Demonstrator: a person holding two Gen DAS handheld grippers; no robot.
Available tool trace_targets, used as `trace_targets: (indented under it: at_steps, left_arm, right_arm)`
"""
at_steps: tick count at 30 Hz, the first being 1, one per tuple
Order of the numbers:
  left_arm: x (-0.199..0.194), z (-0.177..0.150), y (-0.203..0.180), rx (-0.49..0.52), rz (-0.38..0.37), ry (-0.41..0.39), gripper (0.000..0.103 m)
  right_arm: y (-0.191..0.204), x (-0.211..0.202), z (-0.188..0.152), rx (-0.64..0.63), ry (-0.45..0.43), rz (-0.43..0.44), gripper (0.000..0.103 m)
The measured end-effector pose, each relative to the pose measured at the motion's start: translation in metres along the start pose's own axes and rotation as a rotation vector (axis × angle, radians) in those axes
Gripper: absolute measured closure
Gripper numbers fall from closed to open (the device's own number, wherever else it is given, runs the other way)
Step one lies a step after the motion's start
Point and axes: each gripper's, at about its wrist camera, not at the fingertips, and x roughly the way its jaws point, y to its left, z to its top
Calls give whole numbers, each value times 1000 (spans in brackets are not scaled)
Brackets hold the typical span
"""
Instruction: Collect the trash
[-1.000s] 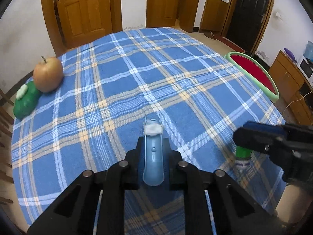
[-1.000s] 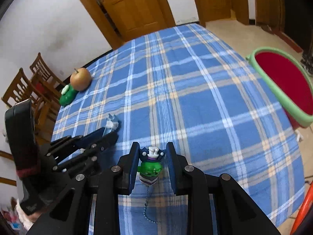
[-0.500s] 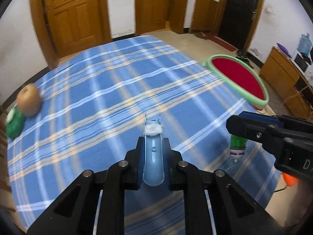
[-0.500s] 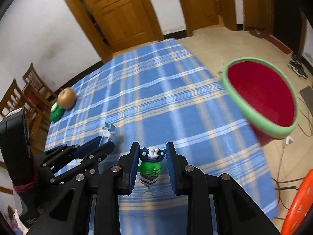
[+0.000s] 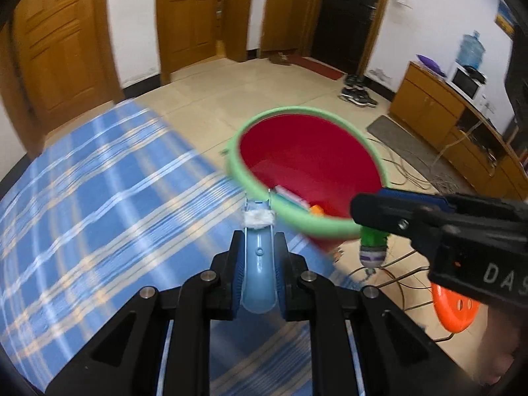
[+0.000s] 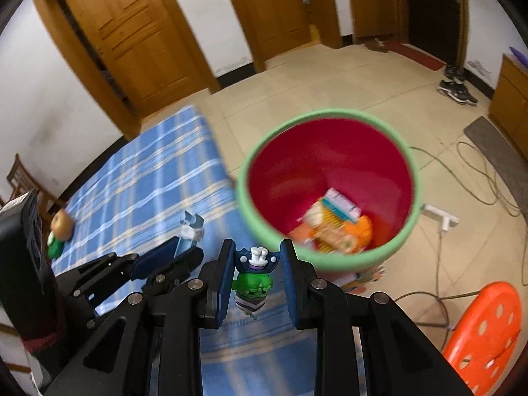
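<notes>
My left gripper (image 5: 259, 247) is shut on a light blue plastic piece (image 5: 258, 270) with a white wad at its tip, held above the table's right edge, just short of the bin rim. My right gripper (image 6: 255, 264) is shut on a small green figure toy (image 6: 254, 282) with a dark hat; it shows hanging in the left wrist view (image 5: 372, 246). The red bin with a green rim (image 6: 250, 171) stands on the floor beside the table and holds orange and white packaging (image 6: 333, 221). The bin also shows in the left wrist view (image 5: 244, 171).
The table has a blue plaid cloth (image 5: 99, 198). An apple (image 6: 62, 224) and a green object (image 6: 54, 247) lie at its far left edge. An orange stool (image 6: 485, 330) stands to the right of the bin. Cables (image 6: 478, 171) and a power strip (image 6: 440, 216) lie on the floor.
Both grippers have swung to the right with their objects, from over the middle of the table to its right edge beside the bin. The bin's inside has come into view.
</notes>
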Motion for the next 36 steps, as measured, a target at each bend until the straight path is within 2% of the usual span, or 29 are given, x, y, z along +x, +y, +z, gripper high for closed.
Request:
trace_targets:
  at_steps: [4, 13, 15, 16, 17, 18, 24, 30, 32, 36]
  left_arm:
    - [20, 24, -18, 9, -27, 3, 87]
    - [63, 68, -41, -2, -62, 15, 86]
    - [67, 75, -41, -6, -71, 13, 52]
    - [68, 77, -41, -6, -74, 9, 31]
    - [66, 79, -40, -6, -75, -13, 29]
    - [64, 79, -40, -1, -64, -22, 29]
    - [55, 77, -37, 9, -1, -51, 29]
    - [32, 63, -33, 13, 51, -122, 26]
    - [14, 54, -29, -7, 87, -164, 17]
    - [-16, 32, -22, -67, 67, -209, 12]
  right_arm:
    - [-28, 0, 27, 31, -27, -55, 76]
    - [-72, 18, 65, 97, -42, -81, 75]
    - [-80, 22, 70, 116, -44, -89, 74]
    - [-85, 24, 72, 132, -47, -95, 70]
    - [-88, 23, 73, 143, -46, -98, 58]
    - [-92, 24, 74, 155, -47, -99, 51]
    - [-94, 26, 70, 145, -46, -106, 51]
    - [-73, 2, 48, 91, -161, -153, 51]
    - [-66, -11, 36, 96, -211, -173, 51]
    - [-47, -37, 4, 81, -298, -179, 51]
